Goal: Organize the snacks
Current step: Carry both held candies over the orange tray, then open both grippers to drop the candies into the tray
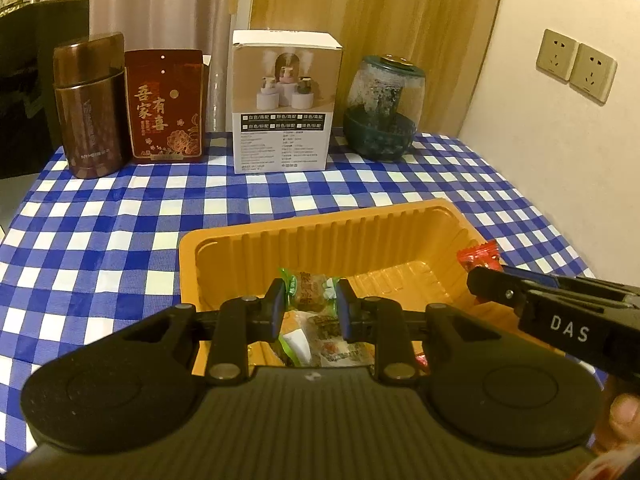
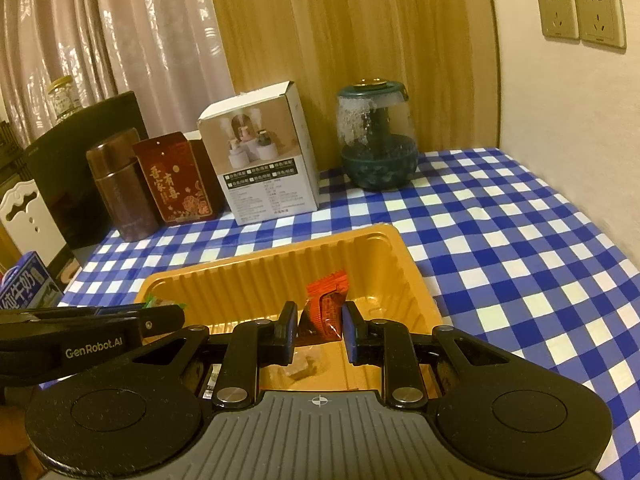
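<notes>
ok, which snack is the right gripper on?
The red-wrapped snack, held between the right gripper over the orange tray. The left gripper has the green-edged pastry.

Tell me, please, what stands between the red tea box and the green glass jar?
A white carton stands between the red tea box and green glass jar, clearest in the left wrist view.

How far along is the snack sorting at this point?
Done: a few wrapped snacks already lie in the orange tray. In hand: the left gripper holds a green-wrapped pastry and the right gripper a red snack packet, both over the tray. Left: releasing both; no loose snacks show on the checkered tablecloth.
</notes>
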